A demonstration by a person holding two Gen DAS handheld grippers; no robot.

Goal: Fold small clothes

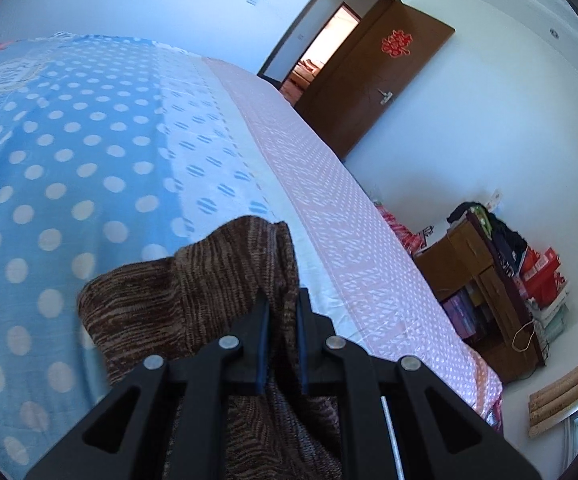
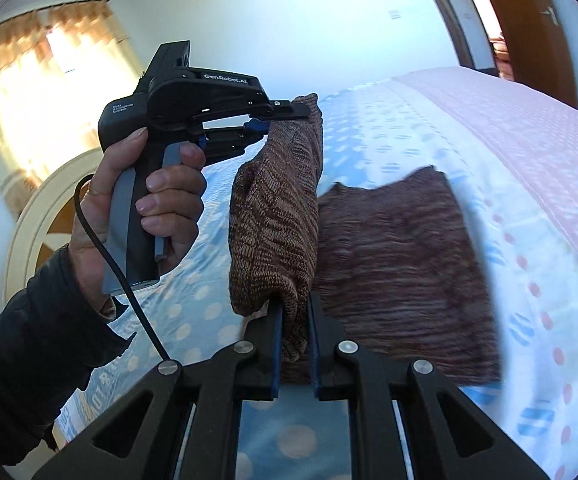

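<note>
Left wrist view: left gripper (image 1: 283, 304) clamped narrow on edge of brown knit garment (image 1: 161, 300); fabric bunches between blue pads, rest drapes toward polka-dot bedsheet (image 1: 69, 152). Pinch at edge likely chosen so cloth hangs free for folding. Open wooden door (image 1: 373, 80) and cluttered nightstand (image 1: 485, 280) beyond bed.

Right wrist view: right gripper (image 2: 295, 312) clamped narrow on other edge of same garment (image 2: 277, 216). Stretch between both grippers raised above bed; remaining panel lies on sheet. Two-point hold keeps edge taut, presumably for carrying fold over. Person's hand (image 2: 149, 200) squeezes trigger of left unit.
</note>
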